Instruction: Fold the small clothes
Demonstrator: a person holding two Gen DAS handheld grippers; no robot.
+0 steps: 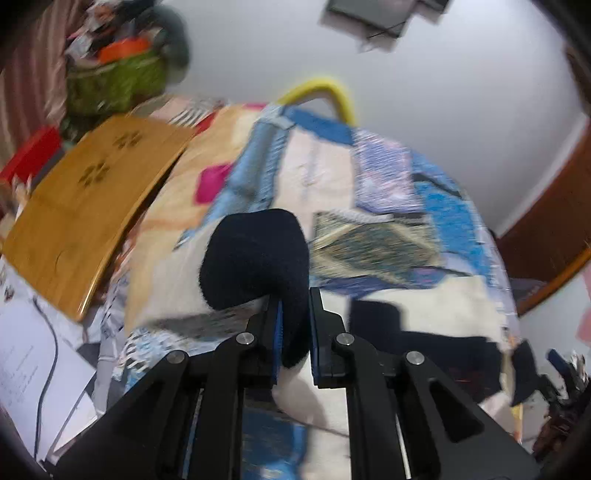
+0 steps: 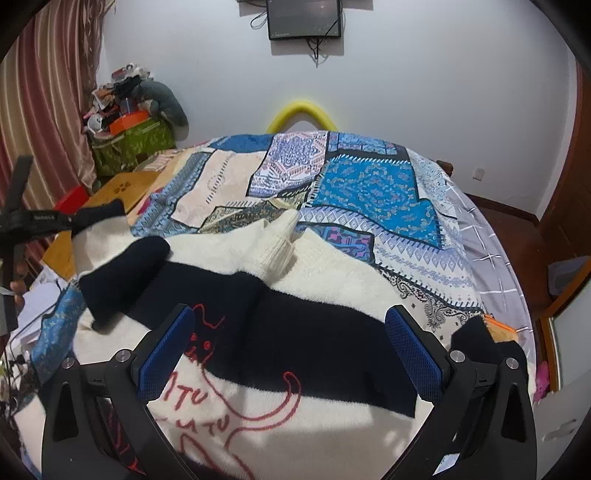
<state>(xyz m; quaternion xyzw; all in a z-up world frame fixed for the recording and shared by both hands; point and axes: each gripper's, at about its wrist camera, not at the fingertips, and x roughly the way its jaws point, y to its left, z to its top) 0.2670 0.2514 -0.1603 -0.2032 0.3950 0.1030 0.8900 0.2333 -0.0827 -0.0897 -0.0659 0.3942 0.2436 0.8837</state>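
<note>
A small white and black sweater (image 2: 332,280) with a red cat outline (image 2: 236,398) lies spread on the bed. My left gripper (image 1: 295,317) is shut on the sweater's fuzzy black sleeve cuff (image 1: 255,258), which bulges up and to the left of the pads. The right wrist view also shows the left gripper (image 2: 74,218) at the far left, holding that sleeve end (image 2: 101,211) lifted above the garment. My right gripper (image 2: 291,347) stands open over the black band (image 2: 332,343) of the sweater's body, with its blue pads (image 2: 168,354) clear of the cloth. A white sleeve (image 2: 277,243) lies folded across the top.
The bed has a blue patchwork cover (image 2: 369,184). A wooden lap table (image 1: 85,206) stands at its left, with papers and a cable (image 1: 33,362) below it. A green bin (image 2: 129,144) of clutter stands by the curtain (image 2: 44,110). A yellow tube (image 2: 303,109) and a wall screen (image 2: 304,18) are beyond.
</note>
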